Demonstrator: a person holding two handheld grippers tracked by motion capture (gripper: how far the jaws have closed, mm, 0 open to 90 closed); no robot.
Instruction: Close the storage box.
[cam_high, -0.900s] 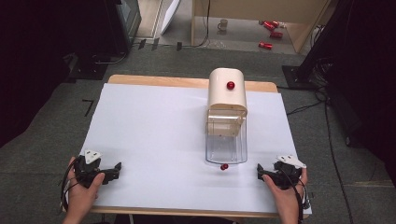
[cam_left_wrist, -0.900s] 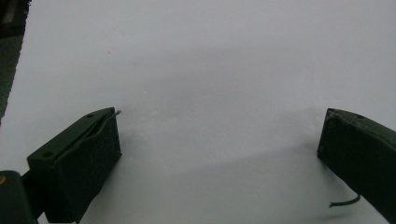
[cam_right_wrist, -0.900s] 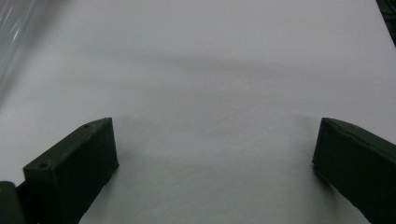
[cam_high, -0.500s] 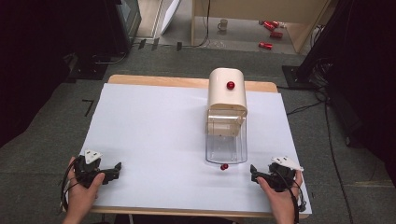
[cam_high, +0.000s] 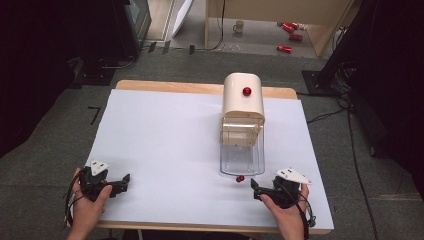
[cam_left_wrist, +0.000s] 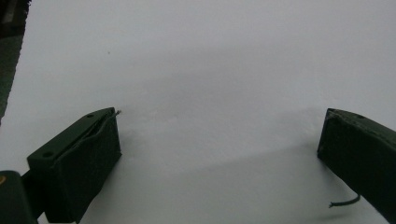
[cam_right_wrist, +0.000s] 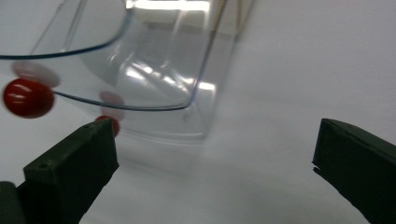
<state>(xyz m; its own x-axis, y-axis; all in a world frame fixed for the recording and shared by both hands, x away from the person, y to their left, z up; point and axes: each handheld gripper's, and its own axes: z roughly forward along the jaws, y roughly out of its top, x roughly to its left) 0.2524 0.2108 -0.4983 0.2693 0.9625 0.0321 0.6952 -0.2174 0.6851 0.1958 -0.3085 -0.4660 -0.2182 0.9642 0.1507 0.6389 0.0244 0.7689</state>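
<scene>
Your left claw (cam_high: 122, 182) rests low on the near left corner of the tabletop (cam_high: 165, 145), its jaws spread wide with nothing but white sheet between them in the left gripper view. That white sheet covers almost the whole tabletop (a strip of bare wood shows along the far edge). Right of centre stands a cream dispenser (cam_high: 243, 102) with a red knob (cam_high: 247, 91) on top, and a clear plastic tray (cam_high: 242, 157) juts out from it toward you. A small red ball (cam_high: 240, 178) lies on the sheet just at the tray's near edge. Your right claw (cam_high: 256, 186) sits just right of that ball, jaws spread and empty, pointing left toward it. Around the tabletop is grey carpet; on the floor beyond the far edge stand a mug (cam_high: 239, 26) and, further right, some red cans (cam_high: 290, 36), with dark equipment at both sides.
</scene>
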